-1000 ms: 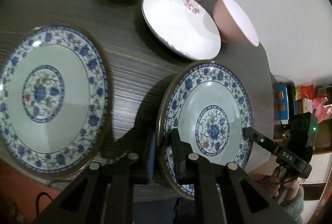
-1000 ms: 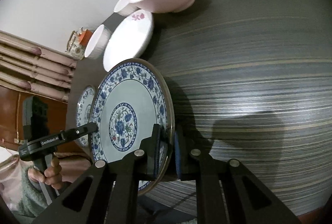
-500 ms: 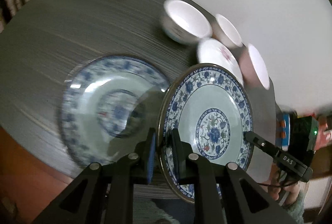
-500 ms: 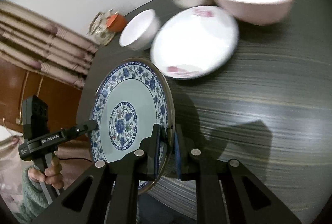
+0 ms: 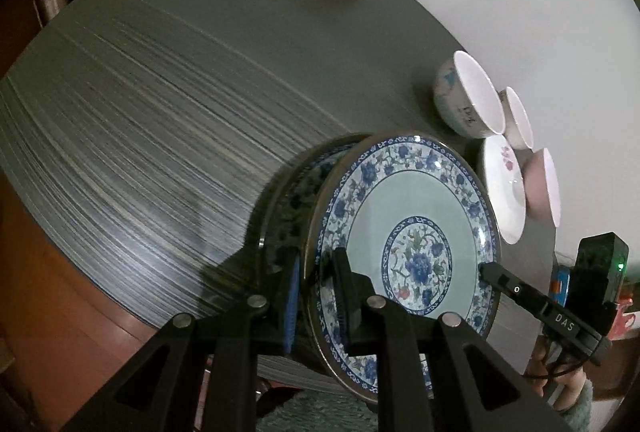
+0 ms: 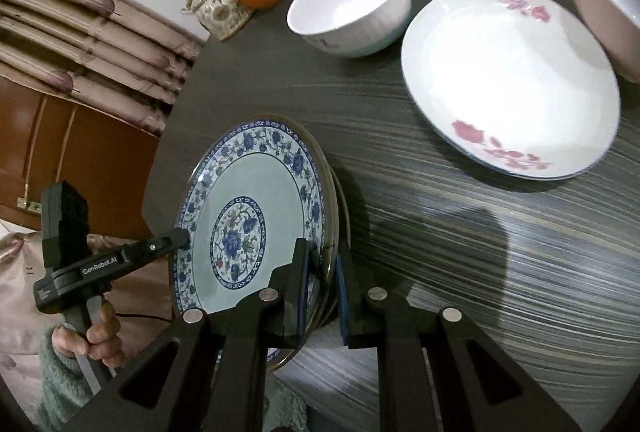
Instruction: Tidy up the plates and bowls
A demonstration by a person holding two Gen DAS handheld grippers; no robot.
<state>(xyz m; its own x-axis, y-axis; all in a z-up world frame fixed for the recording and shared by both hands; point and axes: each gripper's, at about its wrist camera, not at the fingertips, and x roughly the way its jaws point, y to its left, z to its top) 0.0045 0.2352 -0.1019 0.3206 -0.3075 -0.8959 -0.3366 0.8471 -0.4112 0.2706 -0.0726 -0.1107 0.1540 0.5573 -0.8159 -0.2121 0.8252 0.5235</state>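
Claws (image 5: 316,292) (image 6: 322,286) pinch opposite rims of blue-patterned plate (image 5: 412,228) — above second plate (image 5: 296,183).

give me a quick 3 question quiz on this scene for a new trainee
1. True or false: both tongs, left and right, clamp the rim of the same blue floral plate.
2. What lies directly under the held plate? A) a pink bowl B) a second blue floral plate C) a teapot
3. Fill in: the white plate on the table is decorated with ____ flowers.

Key: 1 true; 2 B; 3 pink
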